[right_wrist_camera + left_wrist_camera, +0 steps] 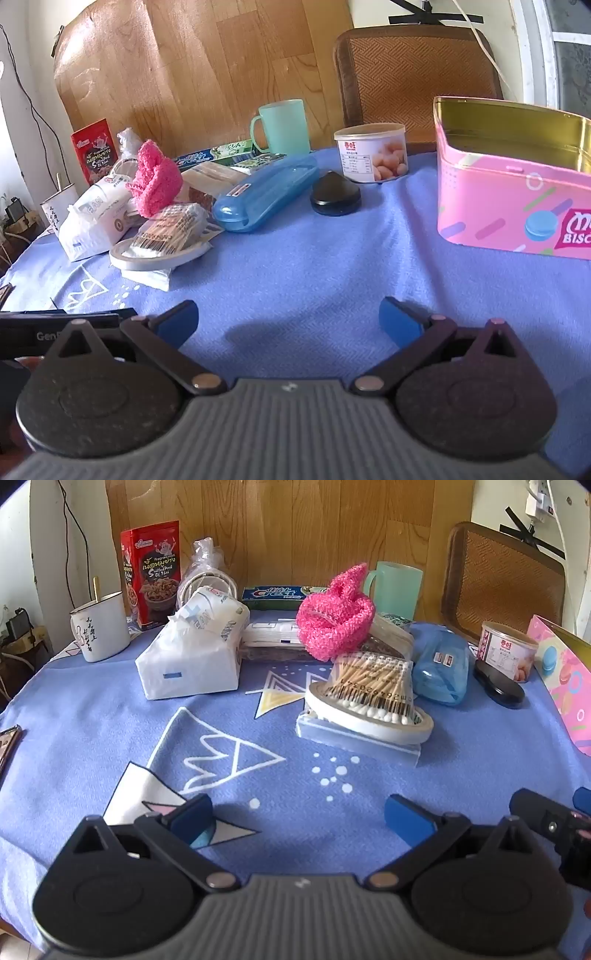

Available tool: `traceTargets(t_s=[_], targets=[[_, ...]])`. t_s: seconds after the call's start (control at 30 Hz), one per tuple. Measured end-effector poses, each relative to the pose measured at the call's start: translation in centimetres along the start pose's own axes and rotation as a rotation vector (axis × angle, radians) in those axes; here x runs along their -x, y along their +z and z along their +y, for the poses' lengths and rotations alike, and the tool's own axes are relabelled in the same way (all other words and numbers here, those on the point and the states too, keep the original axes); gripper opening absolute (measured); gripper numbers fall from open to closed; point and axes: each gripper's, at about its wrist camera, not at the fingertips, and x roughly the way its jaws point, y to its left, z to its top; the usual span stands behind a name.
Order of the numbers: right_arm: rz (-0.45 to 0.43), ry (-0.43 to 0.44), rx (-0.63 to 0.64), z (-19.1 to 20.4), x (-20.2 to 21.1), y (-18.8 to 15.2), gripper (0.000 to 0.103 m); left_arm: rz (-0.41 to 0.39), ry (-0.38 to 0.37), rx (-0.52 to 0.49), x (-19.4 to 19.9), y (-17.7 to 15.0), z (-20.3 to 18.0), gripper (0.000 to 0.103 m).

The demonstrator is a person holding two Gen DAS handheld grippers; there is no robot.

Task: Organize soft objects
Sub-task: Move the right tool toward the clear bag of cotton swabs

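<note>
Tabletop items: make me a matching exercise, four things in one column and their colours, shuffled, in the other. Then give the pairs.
Things
1. knitted cloth
2. plastic mug
3. long plastic case
4. snack box

Colours
A. translucent blue
B. red
C. bright pink
D. pale green

Pairs: 1-C, 2-D, 3-A, 4-B
</note>
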Motion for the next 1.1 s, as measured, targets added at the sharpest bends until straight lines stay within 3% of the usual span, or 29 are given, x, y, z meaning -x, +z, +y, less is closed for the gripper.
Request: traceTargets(t_s=[0.33,0.63,0.87,0.97,1.1], targets=[[-0.019,0.028,-0.034,-0.8,0.5,0.2,0.103,-0.050,-0.031,-0.001,0.3,-0.1,0.1,0.103],[-0.036,0.006,-0.029,-0.2,0.2,-0.3,0.103,-0.052,-0.149,0.110,1.3,0.0,2.5,0.103],[-0.043,0.032,0.018,0.4,0.3,0.0,0.103,-0.173,-0.070,0.112,1.7,0.2,4.7,0.103],[-0.045,0.073,0.084,1.6,0.1,0.8,0.097,-0.230,-0.002,0.100,1.9,0.6,6.0,0.103],[-0.045,0.148,0.161,4.1,-0.8,2.2,0.093,-0.192,-0.001,0.159,0.7,0.9,8.3,0.103]])
